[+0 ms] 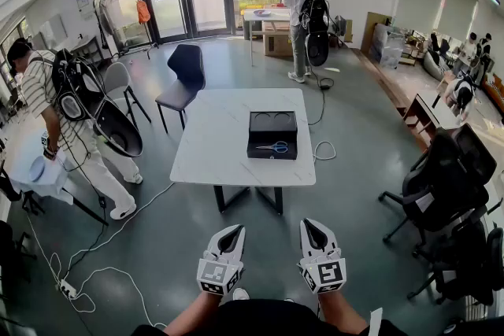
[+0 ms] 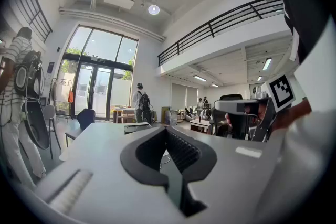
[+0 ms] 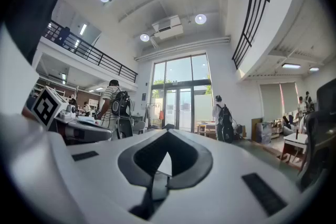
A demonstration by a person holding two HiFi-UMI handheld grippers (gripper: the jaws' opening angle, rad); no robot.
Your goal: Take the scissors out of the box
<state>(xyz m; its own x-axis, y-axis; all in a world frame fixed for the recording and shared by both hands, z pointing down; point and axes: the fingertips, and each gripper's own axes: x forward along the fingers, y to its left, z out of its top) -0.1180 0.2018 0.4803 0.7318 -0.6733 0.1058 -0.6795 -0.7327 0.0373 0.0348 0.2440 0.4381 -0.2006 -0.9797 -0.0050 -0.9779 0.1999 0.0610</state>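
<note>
I hold both grippers low, well short of the worktop (image 1: pixel 211 139) and well apart from everything on it. My left gripper (image 1: pixel 235 231) has its fingers (image 2: pixel 181 150) closed, the tips meeting and nothing caught between the black pads. My right gripper (image 1: pixel 308 225) is the same: its fingers (image 3: pixel 195 161) are drawn together at the tip and hold nothing.

The black box (image 1: pixel 272 134) lies open on the right half of the white worktop, near the edge closest to me. It shows two halves. The far half has two round hollows in its lining, and I cannot tell whether anything sits in them. The near half holds the scissors (image 1: pixel 273 146), blue-handled, lying flat across it.

A black chair (image 1: pixel 186 76) stands just beside the worktop's far left corner. A white cable (image 1: pixel 323 151) loops on the floor to the right of the worktop. A black office chair (image 1: pixel 442 179) stands farther off on that side.
</note>
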